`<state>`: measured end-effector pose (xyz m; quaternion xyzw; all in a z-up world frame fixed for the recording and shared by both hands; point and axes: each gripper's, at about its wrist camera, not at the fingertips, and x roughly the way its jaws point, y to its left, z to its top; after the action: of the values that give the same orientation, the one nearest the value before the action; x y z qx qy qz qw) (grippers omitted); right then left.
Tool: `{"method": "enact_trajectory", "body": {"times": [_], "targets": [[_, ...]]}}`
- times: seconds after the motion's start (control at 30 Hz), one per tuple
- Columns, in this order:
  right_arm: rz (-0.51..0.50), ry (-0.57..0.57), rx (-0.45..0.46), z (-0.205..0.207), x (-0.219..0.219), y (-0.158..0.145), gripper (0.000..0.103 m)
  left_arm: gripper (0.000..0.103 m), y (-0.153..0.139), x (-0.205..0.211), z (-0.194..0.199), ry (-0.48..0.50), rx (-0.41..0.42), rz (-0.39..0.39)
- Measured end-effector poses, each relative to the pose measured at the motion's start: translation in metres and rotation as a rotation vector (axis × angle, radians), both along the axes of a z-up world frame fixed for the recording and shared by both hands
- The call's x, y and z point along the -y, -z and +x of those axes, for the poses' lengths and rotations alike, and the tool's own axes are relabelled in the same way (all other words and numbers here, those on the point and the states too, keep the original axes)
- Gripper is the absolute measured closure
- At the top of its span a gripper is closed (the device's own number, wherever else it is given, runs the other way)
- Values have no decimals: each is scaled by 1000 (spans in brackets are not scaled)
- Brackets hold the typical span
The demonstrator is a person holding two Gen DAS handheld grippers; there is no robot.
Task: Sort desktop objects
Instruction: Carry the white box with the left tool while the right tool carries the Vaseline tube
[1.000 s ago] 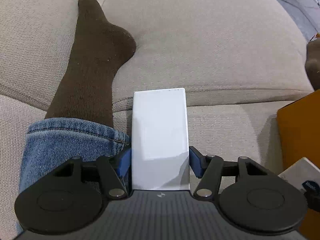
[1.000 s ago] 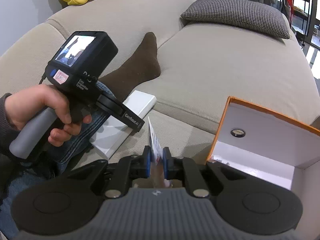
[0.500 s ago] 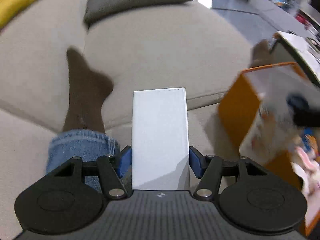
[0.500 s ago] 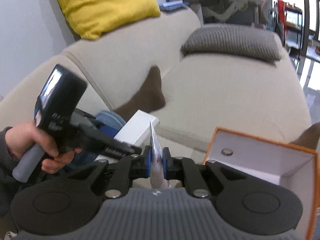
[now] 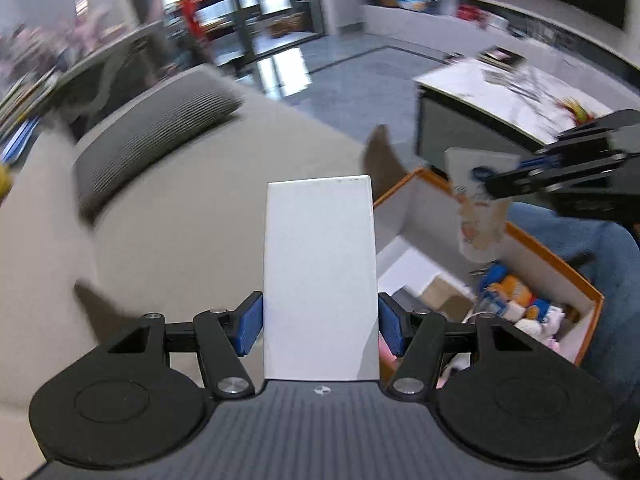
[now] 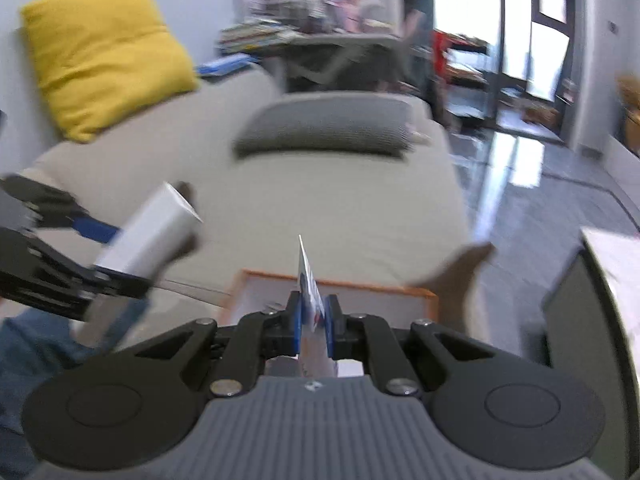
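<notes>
A plain white box (image 5: 320,276) is clamped between the blue pads (image 5: 250,322) of the left gripper (image 5: 320,324), its long faces pressed from both sides, and it is carried in the air just to the left of the orange-rimmed box (image 5: 556,256). A thin printed card (image 6: 310,300) is pinched edge-on in the right gripper (image 6: 312,322), whose jaws are nearly together around it. In the left wrist view the same card (image 5: 480,216) is seen held above the orange-rimmed box, with the black fingers (image 5: 560,168) reaching in from the right. The orange-rimmed box (image 6: 400,294) is set on the beige sofa (image 6: 340,208), open at the top, and small colourful items (image 5: 516,304) are seen inside it; what they are cannot be told through the blur. Beyond the orange-rimmed box, a grey checked cushion (image 6: 324,128) is laid on the sofa seat, and a yellow cushion (image 6: 104,56) is propped further back and to the left. A foot in a brown sock (image 5: 382,160) is seen just behind the orange-rimmed box, and denim (image 5: 580,240) is seen at its right side. A pale-topped table (image 5: 508,92) stands further off to the right.
</notes>
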<state>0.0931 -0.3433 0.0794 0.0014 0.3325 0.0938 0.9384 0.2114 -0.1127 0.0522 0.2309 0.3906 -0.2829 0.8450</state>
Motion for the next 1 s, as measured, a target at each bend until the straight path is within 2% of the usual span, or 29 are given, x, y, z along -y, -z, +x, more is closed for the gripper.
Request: {"method": "enact_trajectory", "body": {"times": [0.07, 0.2, 0.43, 0.6, 0.73, 1.0], "targets": [[-5, 43, -21, 6, 13, 10, 92, 34, 3, 29, 4, 75, 20, 44], [1, 83, -41, 14, 33, 28, 92, 34, 30, 70, 11, 193, 32, 137], [36, 50, -51, 22, 49, 51, 92, 34, 77, 122, 28, 351, 33, 276], [103, 40, -79, 21, 62, 65, 92, 34, 103, 134, 34, 428, 22, 372], [181, 85, -104, 24, 72, 76, 92, 33, 124, 136, 38, 470, 4, 409], [193, 86, -103, 29, 74, 87, 92, 33, 149, 142, 41, 610, -31, 470]]}}
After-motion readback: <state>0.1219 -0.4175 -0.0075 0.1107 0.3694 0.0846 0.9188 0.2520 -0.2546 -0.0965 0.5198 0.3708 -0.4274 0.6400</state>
